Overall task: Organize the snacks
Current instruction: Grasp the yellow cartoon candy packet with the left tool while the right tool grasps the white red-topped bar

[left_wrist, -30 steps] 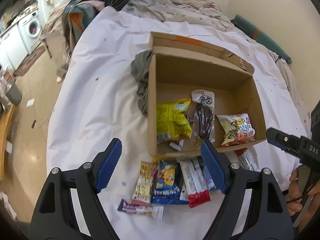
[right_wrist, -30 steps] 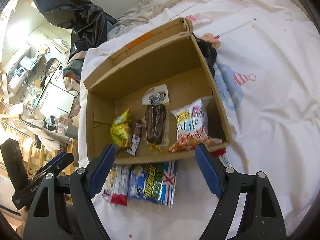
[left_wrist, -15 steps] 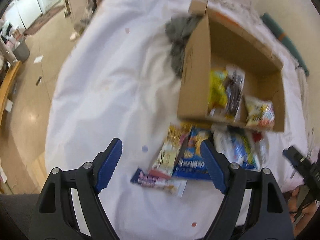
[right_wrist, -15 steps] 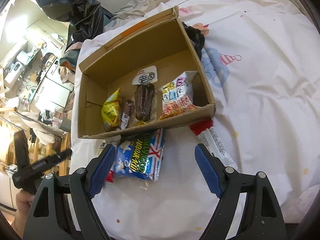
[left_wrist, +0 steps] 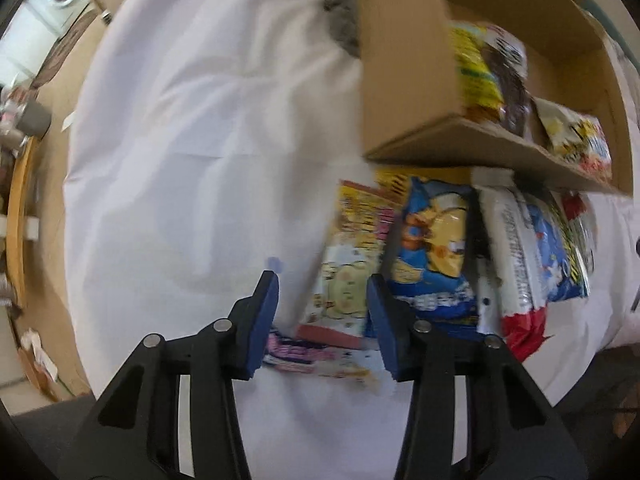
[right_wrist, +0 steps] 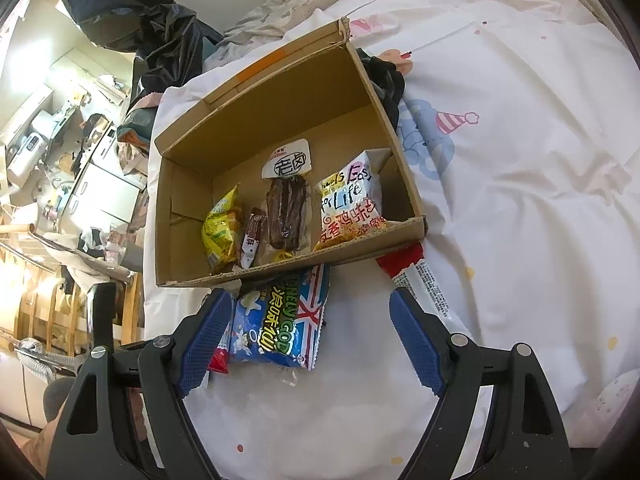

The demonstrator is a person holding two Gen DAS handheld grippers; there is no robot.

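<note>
**Snacks half in the box, half on the bed**

A cardboard box (right_wrist: 188, 216) sat open on the white bedsheet (right_wrist: 540, 220), and four packets already lay along its near side: a yellow bag (right_wrist: 220, 232) at the left, a slim brown bar (right_wrist: 252, 236) beside it, a clear pack of dark meat (right_wrist: 286, 212) in the middle, and a white-and-orange bag (right_wrist: 352, 208) leaning in the right corner.

The rest still lay on the sheet just outside the box's near wall. Seen from the right gripper (right_wrist: 308, 340), whose blue pads stood wide apart and held nothing, a blue popcorn-style bag with a Union Jack (right_wrist: 280, 324) lay at twelve o'clock, almost between the tips. A long red-and-white stick pack (right_wrist: 420, 284) lay at about one o'clock, one end touching the box corner.

The left gripper (left_wrist: 320, 320) hung low over the sheet with its jaws part-way open and nothing between the pads. A pale yellow packet with cartoon figures (left_wrist: 352, 264) lay at twelve o'clock from it, just past the tips, and a blue bag with a yellow character (left_wrist: 436, 248) lay beside that at one o'clock. A pink-and-white wrapper (left_wrist: 312, 356) lay flat between the two fingers; that view was smeared, so I couldn't tell whether the pads touched it. A grey cloth (left_wrist: 340, 20) was bunched against the box's far left side.
</note>
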